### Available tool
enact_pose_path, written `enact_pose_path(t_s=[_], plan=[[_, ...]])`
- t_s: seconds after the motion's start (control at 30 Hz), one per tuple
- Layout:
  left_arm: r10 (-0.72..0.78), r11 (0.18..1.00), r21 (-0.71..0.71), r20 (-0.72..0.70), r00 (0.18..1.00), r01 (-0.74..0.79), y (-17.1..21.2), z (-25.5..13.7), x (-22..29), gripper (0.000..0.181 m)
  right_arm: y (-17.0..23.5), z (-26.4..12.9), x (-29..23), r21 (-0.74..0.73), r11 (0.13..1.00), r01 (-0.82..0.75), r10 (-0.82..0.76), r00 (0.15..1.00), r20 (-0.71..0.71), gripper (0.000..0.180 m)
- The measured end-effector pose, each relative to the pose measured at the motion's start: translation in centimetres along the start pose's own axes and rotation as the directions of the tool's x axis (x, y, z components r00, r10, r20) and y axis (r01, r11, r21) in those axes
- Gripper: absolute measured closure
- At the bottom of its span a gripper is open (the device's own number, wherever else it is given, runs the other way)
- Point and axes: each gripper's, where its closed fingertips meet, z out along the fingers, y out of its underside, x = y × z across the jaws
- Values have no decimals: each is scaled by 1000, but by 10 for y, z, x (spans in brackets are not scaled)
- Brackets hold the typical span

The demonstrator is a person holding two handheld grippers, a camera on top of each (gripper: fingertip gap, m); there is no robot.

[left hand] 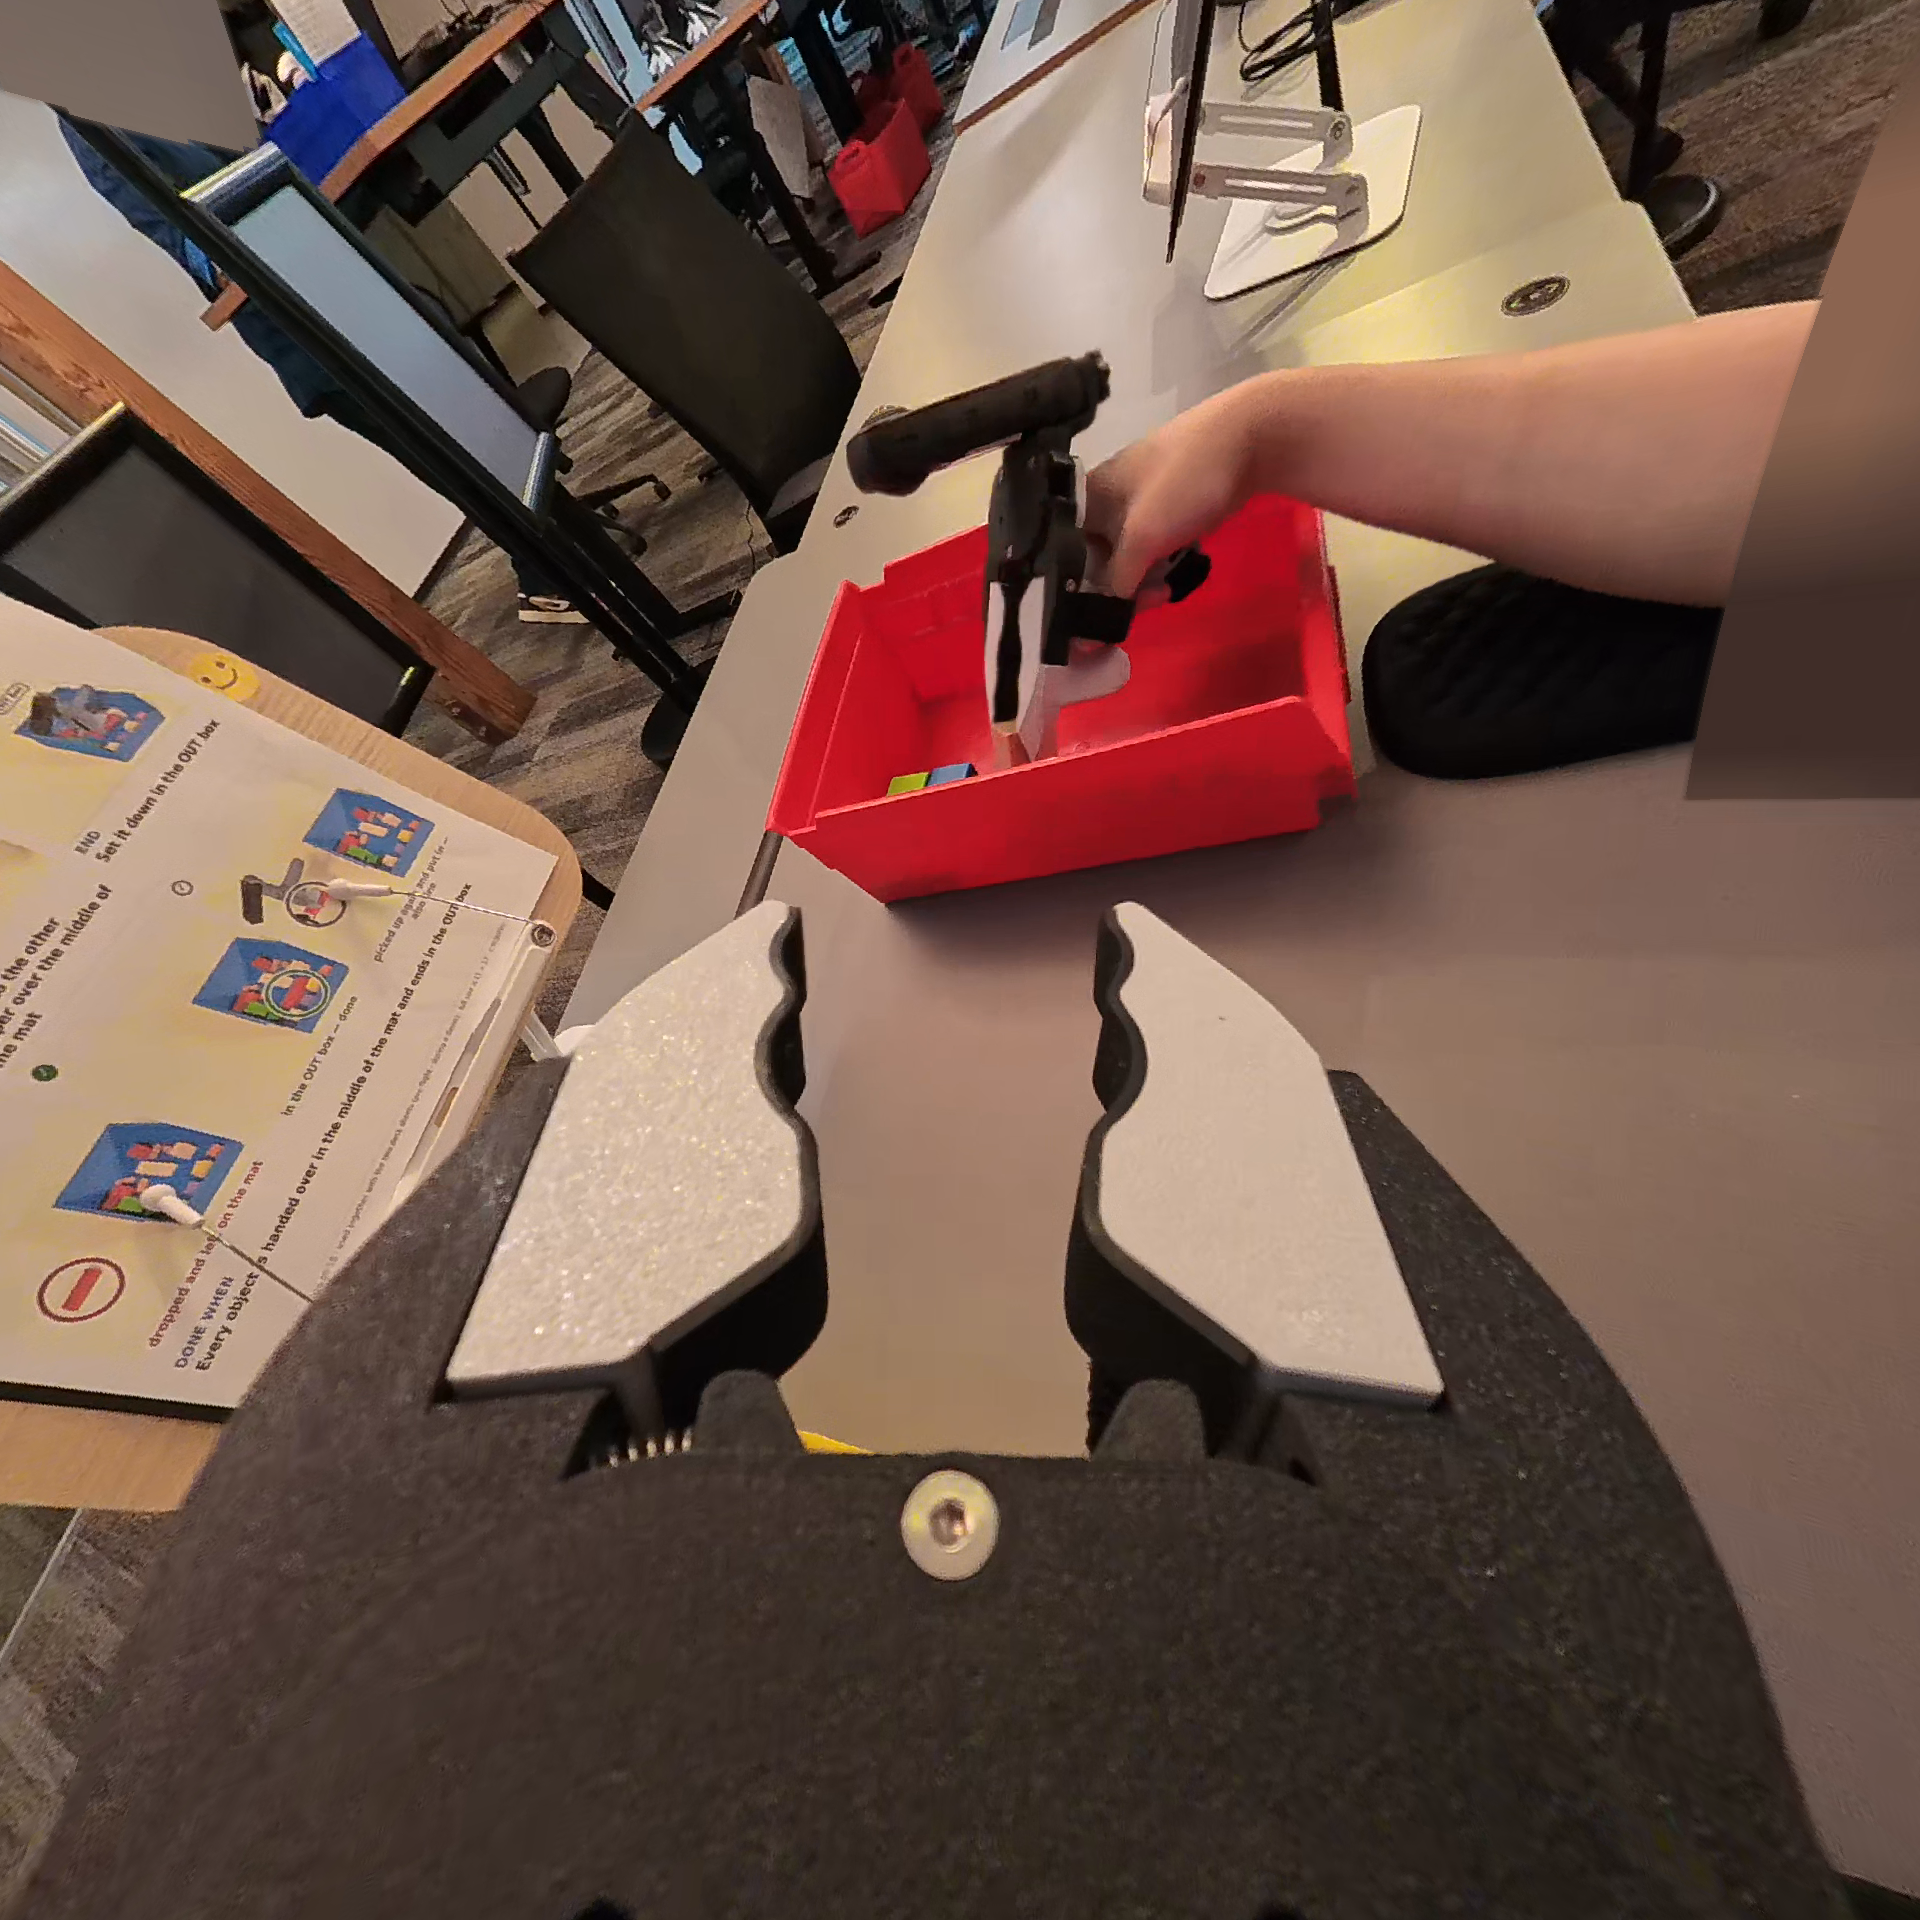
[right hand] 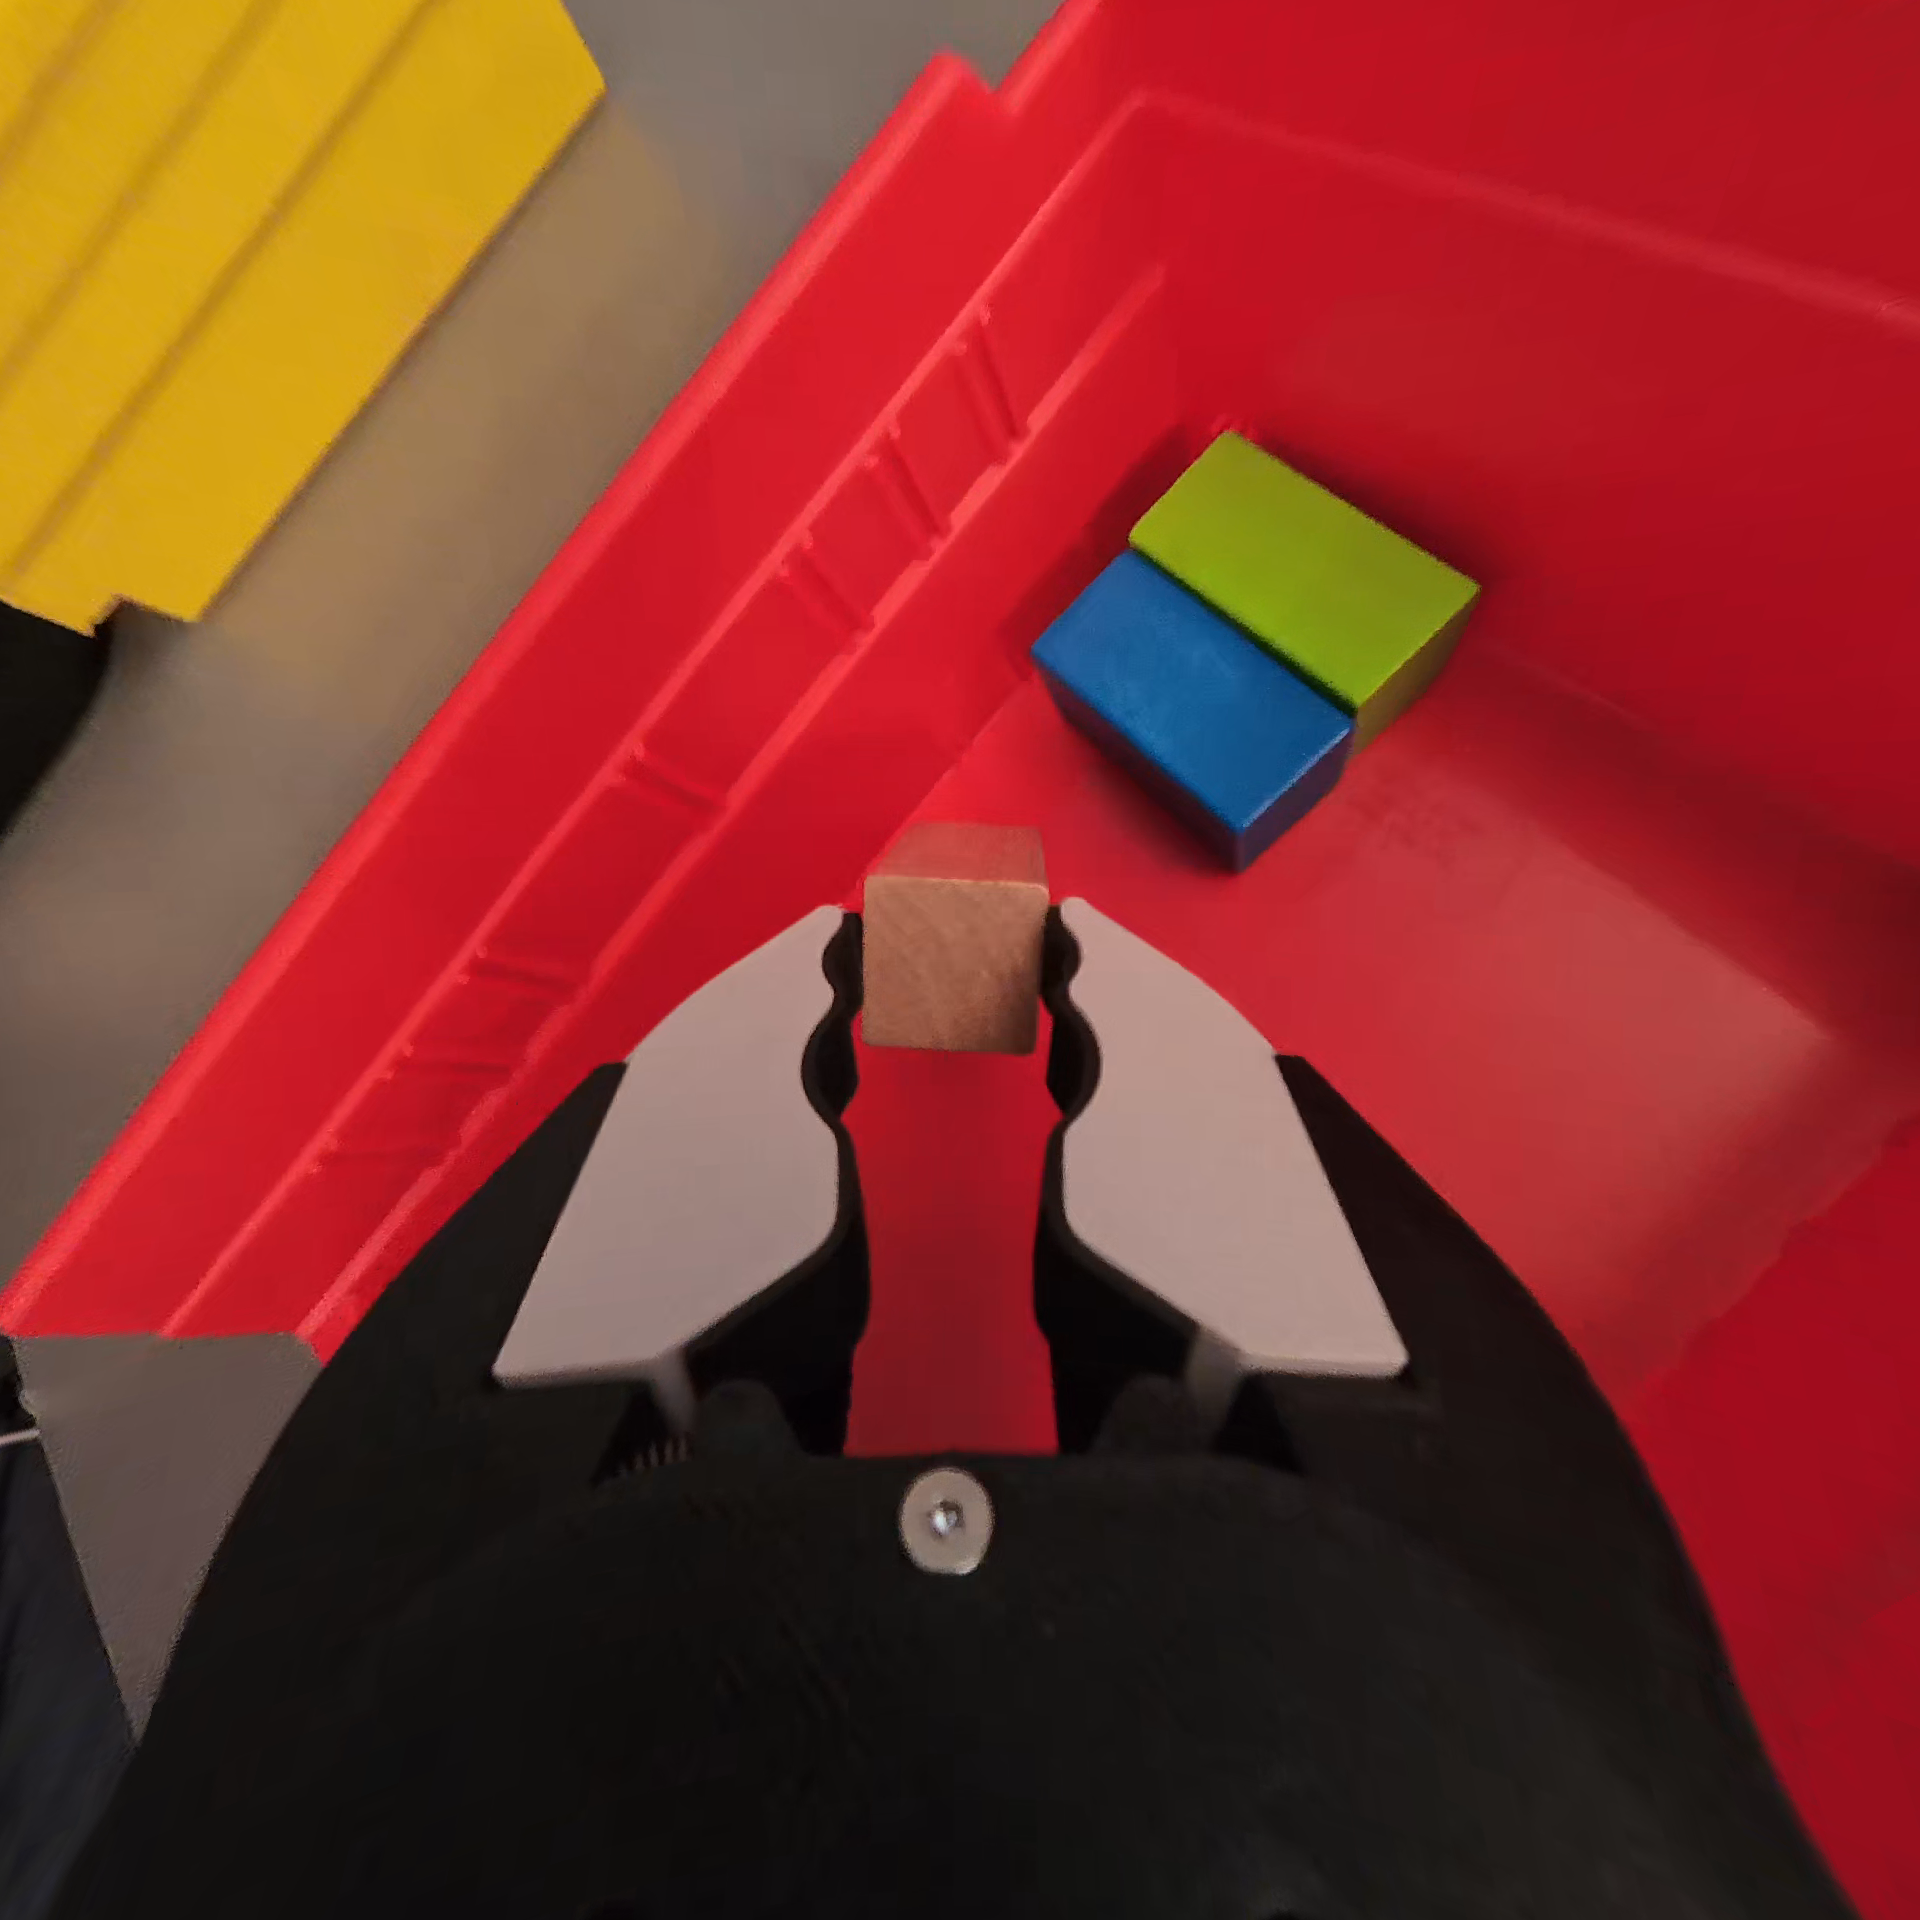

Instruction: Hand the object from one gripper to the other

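Your right gripper (right hand: 951,966) is squeezing a wood block (right hand: 951,961) inside the red bin (right hand: 727,665) (near blue (right hand: 1184,696) and green (right hand: 1299,566) blocks); your left gripper (left hand: 951,1023) is hanging wide apart, holding nothing.

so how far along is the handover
Done: the right gripper is shut on the wooden block inside the red bin. In hand: carrying it out. Left: the pass itself, since the left gripper is open and empty over the table, apart from the bin.
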Motion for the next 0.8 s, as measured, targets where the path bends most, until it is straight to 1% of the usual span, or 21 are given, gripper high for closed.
enact_pose_path(t_s=[0.13,0.27,0.47,0.67,0.8], plan=[[-1,1000,3,-9,1000,1,-1,1,1,128,7,-2,-1,-79,996,37,-39,999,-34,145],[6,1000,-17,-14,1000,-7,3,5,3,128,18,-4,-2,-169,980,103,-112,992,-50,145],[9,999,-32,-32,999,-10,5,10,6,128,40,0,12,-327,932,159,-201,975,-98,146],[16,999,-52,-39,999,-18,9,12,8,128,42,18,19,-392,870,297,-349,935,-65,145],[21,998,-54,-45,999,-24,10,13,9,128,37,23,20,-379,855,353,-401,915,-53,146]])
